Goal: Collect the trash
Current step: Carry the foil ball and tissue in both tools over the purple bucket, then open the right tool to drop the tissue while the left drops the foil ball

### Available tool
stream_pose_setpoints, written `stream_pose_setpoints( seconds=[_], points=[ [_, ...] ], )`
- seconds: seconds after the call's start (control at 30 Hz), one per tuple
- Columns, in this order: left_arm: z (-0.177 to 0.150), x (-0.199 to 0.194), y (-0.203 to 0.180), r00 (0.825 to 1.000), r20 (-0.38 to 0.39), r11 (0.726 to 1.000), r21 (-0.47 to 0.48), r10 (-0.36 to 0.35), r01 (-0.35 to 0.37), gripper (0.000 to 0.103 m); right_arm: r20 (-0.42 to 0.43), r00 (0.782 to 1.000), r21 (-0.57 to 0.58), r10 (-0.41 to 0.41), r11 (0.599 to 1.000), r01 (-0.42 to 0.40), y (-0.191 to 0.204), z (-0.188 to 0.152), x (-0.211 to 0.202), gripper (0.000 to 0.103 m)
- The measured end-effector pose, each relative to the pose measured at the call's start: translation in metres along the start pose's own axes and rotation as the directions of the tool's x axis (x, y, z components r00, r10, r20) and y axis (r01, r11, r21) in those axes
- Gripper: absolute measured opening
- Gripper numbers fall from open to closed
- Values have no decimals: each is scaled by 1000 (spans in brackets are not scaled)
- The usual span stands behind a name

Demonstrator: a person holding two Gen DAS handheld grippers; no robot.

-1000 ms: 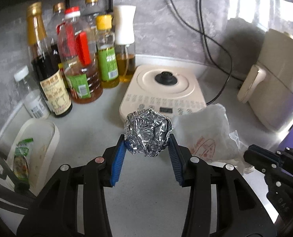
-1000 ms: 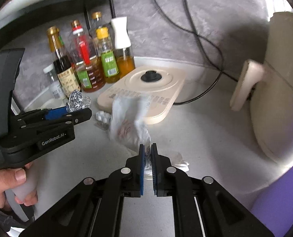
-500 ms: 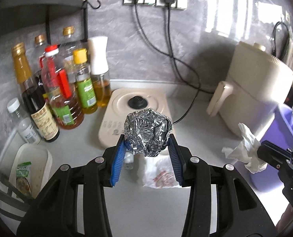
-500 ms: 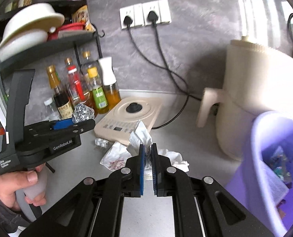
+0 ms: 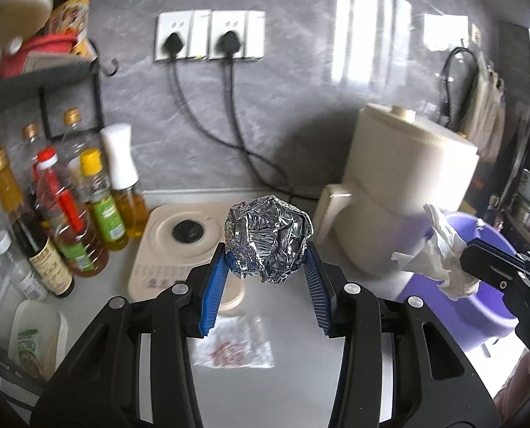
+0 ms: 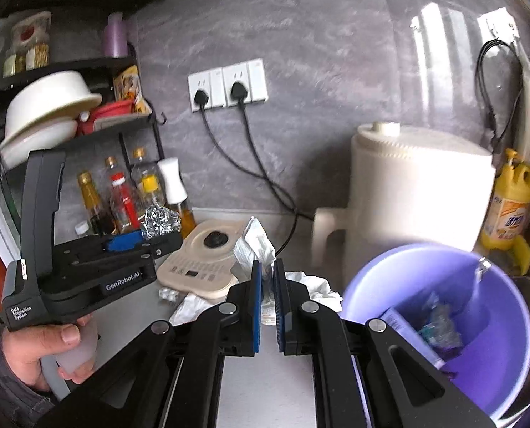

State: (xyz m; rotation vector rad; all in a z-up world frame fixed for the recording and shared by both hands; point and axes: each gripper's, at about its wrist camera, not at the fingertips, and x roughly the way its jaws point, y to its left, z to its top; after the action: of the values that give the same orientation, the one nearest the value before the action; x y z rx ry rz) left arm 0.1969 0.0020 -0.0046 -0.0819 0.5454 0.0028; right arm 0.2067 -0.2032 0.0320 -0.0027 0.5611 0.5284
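Two pieces of trash ride clear above the bench, the left tool point(image 5: 268, 278) clamped on a crumpled foil ball point(image 5: 269, 237) and the right tool point(image 6: 268, 306) pinching a tissue point(image 6: 256, 246), seemingly for dropping into the nearby purple bin point(image 6: 400, 271).
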Motion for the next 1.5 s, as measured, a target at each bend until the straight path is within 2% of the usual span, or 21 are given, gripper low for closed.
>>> stream_pose_setpoints(
  seconds=[0.23,0.53,0.63,0.67,0.73,0.9,1.07,1.17,1.2,1.23,1.27,1.5],
  points=[
    [10,-2,-38,998,22,998,33,-57,56,43,33,999,21,-33,999,32,-25,6,-20,7],
    [17,-1,-90,990,38,988,81,-135,132,43,47,992,66,-116,991,113,-69,2,-47,8],
    [18,1,-107,986,39,983,98,-161,156,43,17,987,74,-157,985,156,-84,-3,-48,15],
    [18,1,-112,985,40,981,104,-169,164,43,12,987,77,-161,984,160,-88,-5,-49,29],
    [18,2,-120,983,41,978,113,-181,176,43,21,984,91,-176,981,174,-97,-9,-55,44],
    [17,6,-141,976,28,968,134,-216,211,43,11,976,140,-217,967,213,-119,-17,-64,44],
    [14,12,-165,962,0,950,152,-275,271,43,5,968,171,-251,954,246,-135,-24,-75,44],
    [11,16,-179,932,-58,916,174,-357,361,47,0,963,186,-271,946,266,-142,-28,-82,44],
    [10,17,-182,930,-65,912,180,-362,368,56,-1,961,190,-275,944,271,-143,-29,-84,44],
    [9,17,-183,931,-65,913,182,-360,366,69,-2,960,194,-280,942,275,-145,-30,-85,44],
    [8,16,-182,930,-61,913,179,-362,367,73,-3,960,196,-281,941,276,-145,-31,-86,44],
    [8,17,-153,955,-55,943,147,-293,298,77,2,967,189,-254,950,249,-138,-29,-81,44]
  ],
)
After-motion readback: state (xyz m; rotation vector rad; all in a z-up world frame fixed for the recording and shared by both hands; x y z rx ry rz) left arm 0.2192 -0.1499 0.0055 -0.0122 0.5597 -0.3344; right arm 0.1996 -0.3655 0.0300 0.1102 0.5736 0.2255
